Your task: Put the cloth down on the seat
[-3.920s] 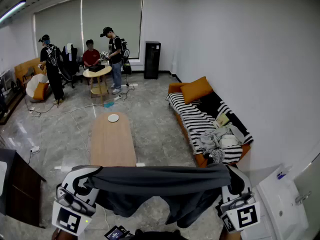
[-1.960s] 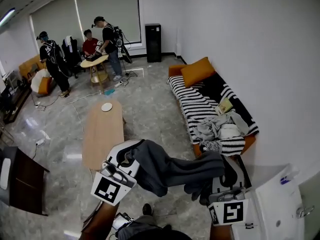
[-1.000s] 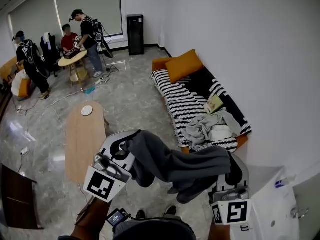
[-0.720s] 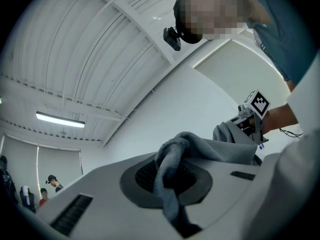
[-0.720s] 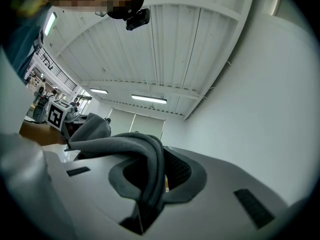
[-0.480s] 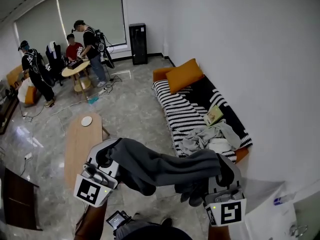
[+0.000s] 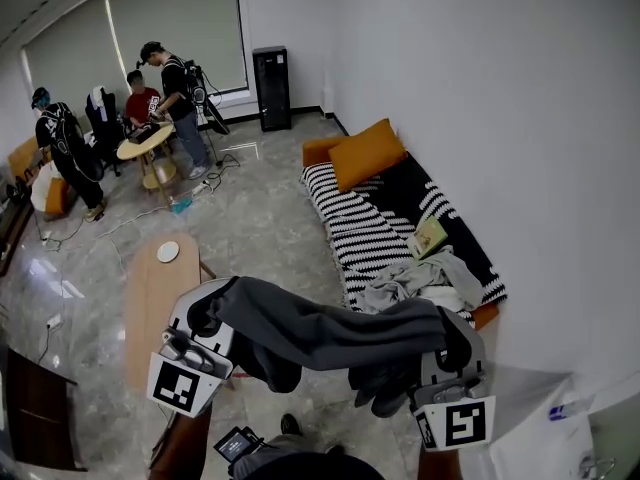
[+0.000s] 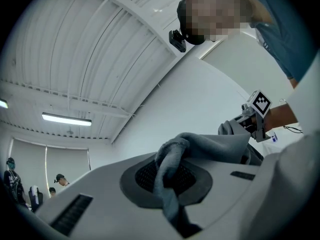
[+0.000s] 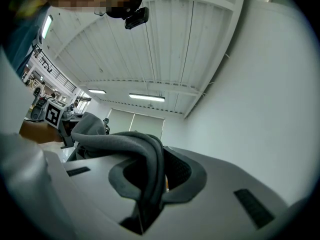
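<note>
A dark grey cloth (image 7: 330, 333) hangs stretched between my two grippers, low in the head view. My left gripper (image 7: 207, 318) is shut on its left end, and the fabric bunches between the jaws (image 8: 167, 184). My right gripper (image 7: 452, 340) is shut on the other end, a thick fold (image 9: 142, 159) running down into its jaws. The seat, a black-and-white striped sofa (image 7: 365, 230), stands against the right wall beyond the cloth. Both sets of fingertips are hidden by fabric in the head view.
A heap of grey and white clothes (image 7: 425, 280) and a book (image 7: 428, 236) lie on the sofa's near end, orange cushions (image 7: 365, 153) at its far end. A wooden coffee table (image 7: 150, 293) with a white plate (image 7: 167, 252) stands left. Three people (image 7: 160, 83) stand far back.
Both grippers keep their hold. The left one has shifted left in the head view, drawing the cloth out flatter. The sofa's cluttered near end now sits just beyond the cloth.
</note>
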Demonstrator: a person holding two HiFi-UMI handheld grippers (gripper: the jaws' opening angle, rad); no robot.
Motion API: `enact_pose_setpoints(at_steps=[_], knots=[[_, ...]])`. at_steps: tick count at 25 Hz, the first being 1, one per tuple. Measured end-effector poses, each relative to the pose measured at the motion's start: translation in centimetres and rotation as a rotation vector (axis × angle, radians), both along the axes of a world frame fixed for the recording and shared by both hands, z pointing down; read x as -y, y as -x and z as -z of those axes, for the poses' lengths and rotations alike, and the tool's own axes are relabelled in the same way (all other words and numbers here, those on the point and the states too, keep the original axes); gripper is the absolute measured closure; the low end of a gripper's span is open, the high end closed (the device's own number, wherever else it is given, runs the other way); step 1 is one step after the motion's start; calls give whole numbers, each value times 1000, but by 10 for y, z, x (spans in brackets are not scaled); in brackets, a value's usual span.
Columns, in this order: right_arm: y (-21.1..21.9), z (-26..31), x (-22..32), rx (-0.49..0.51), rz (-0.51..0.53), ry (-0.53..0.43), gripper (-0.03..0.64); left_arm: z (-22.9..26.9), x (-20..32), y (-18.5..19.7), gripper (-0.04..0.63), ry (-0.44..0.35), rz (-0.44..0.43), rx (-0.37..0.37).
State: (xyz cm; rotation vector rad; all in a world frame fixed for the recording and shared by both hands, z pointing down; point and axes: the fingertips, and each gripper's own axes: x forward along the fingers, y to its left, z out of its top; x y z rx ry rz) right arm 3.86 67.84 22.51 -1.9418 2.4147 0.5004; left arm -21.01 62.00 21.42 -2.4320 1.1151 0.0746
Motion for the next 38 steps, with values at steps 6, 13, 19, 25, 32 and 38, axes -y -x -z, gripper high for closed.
enact_pose_setpoints(at_steps=[6, 13, 19, 25, 32, 38], knots=[[14, 5, 43, -16, -36, -5, 565, 10, 48, 23, 588, -32, -8, -1], [26, 4, 88, -18, -95, -11, 565, 0, 96, 45, 588, -25, -40, -3], [17, -3, 123, -21, -98, 10, 566, -11, 131, 41, 588, 1, -40, -10], [-7, -11, 173, 2, -49, 24, 565, -8, 168, 20, 588, 10, 3, -14], [-39, -11, 225, 26, 23, -3, 565, -5, 197, -8, 588, -16, 70, 23], [-49, -13, 257, 38, 51, 9, 565, -9, 221, -13, 588, 20, 102, 16]])
